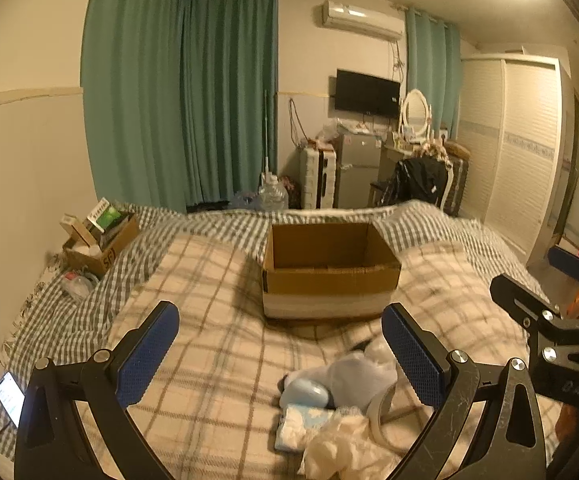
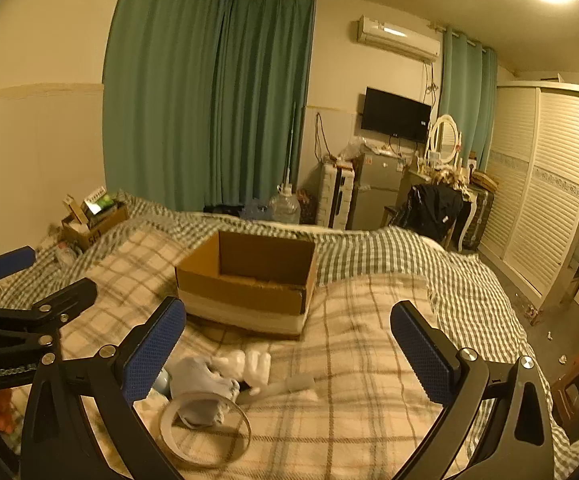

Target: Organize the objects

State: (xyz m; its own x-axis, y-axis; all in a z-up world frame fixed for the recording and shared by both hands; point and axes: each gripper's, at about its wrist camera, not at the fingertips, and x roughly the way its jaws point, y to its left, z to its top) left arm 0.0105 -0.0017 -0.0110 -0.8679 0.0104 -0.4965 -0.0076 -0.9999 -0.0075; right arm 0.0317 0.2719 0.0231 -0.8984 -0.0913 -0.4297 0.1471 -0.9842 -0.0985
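Both jaws released — clutter pile (image 1: 341,404) (tape ring (image 2: 205,428) included) lies before cardboard box (image 1: 329,268).

1. The blanket (image 1: 217,320) is cream with a brown-and-grey windowpane plaid.
2. The sheet (image 2: 373,258) beneath it is a grey-and-white gingham check.
3. The cardboard box (image 1: 329,276) is plain brown, with a pale whitish band along its lower front.
4. The curtains (image 1: 177,96) are solid teal green.
5. Each gripper's fingers (image 2: 157,350) are black, faced with blue dimpled pads.
6. The soft bundle (image 1: 353,376) looks pale blue-white, though blur makes this uncertain.
7. The tape ring (image 2: 205,432) is off-white.
8. The television (image 2: 395,114) is black; the wardrobe (image 2: 545,184) is white and slatted, with a patterned band.
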